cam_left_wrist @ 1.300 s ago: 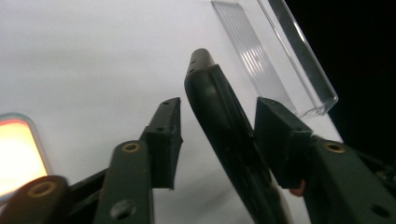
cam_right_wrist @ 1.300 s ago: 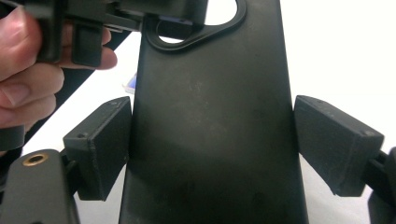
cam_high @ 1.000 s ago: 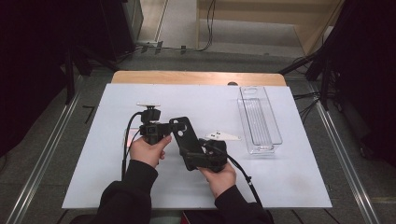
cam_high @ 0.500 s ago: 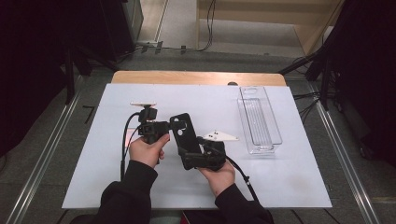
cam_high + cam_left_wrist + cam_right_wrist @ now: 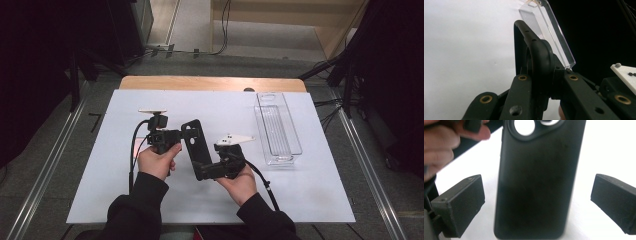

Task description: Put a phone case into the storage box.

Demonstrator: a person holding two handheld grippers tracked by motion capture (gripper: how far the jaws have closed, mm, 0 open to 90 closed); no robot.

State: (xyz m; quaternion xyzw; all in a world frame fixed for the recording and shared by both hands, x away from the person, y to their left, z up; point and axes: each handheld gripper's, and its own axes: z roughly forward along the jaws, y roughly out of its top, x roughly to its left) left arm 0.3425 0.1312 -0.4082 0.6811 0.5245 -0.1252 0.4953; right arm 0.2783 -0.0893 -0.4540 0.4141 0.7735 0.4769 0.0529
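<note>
While the right gripper (image 5: 537, 205) stands with its jaws wide apart and their pads clear of the black phone case (image 5: 536, 182), having just been opening, the case hangs on the left gripper (image 5: 172, 135) alone. In the left gripper view those jaws are closed on the case's thin edge (image 5: 534, 55), near its camera cutout, so the grip is narrow and sits far from the case's middle. To my eye this is a hand-over from one tool to the other, and it goes well only if the left hand (image 5: 157, 160) keeps its squeeze firm and its wrist quiet, since a case pinched at one end wants to swing.

The right hand (image 5: 242, 182) would best draw straight back along the length of the case, so that neither pad catches a side wall and twists it out of the other grip. The case is held above the white worktop (image 5: 100, 200), about midway between its left and right edges and nearer the front edge than the back.

Farther off, a clear plastic tray (image 5: 277, 127) lies along the right edge, towards the back right corner. If the case is bound for it, carry it level and low.
</note>
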